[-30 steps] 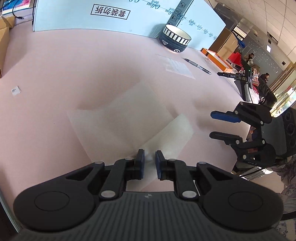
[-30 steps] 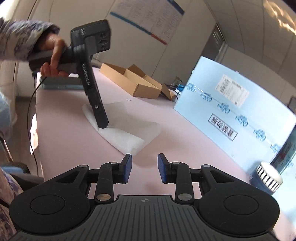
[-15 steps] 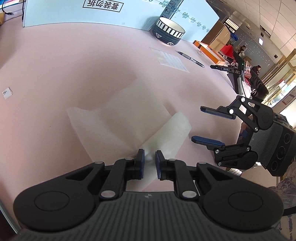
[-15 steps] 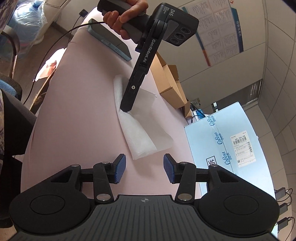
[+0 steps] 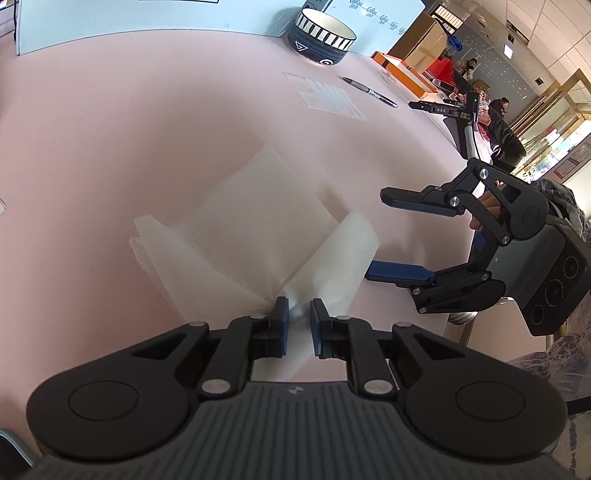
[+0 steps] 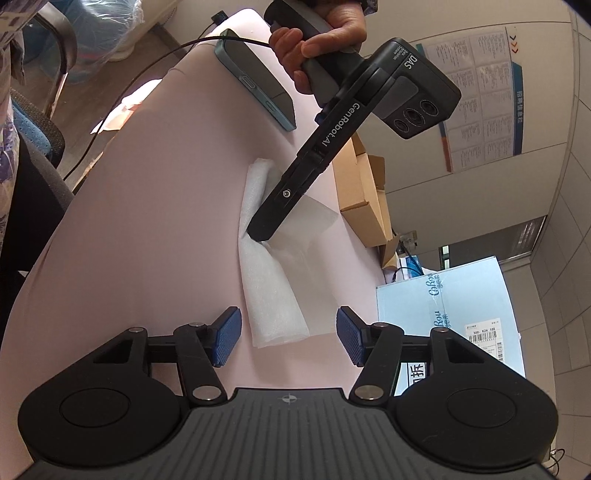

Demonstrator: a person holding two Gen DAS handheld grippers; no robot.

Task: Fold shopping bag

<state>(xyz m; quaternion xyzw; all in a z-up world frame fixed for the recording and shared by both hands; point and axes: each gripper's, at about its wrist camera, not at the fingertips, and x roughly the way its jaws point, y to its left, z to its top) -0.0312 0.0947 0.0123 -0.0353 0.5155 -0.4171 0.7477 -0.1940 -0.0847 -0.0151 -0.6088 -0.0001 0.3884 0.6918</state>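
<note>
The left gripper (image 6: 258, 236) bears "GenRobot.AI" in white along its finger arm and "DAS" on its camera housing at one o'clock. A black device (image 5: 439, 109) at two o'clock reads "DAS". The blue box (image 6: 443, 306) at four o'clock shows "拆" and a barcode label.

Left gripper (image 5: 297, 319): tilted steeply downward, jaws nearly closed, pinching a bunched fold of the white bag (image 5: 258, 236). A hand (image 6: 321, 35) grips its handle. Right gripper (image 6: 288, 336): rolled onto its side, jaws apart, nothing pressed between them, just beside the bag's near end.
</note>
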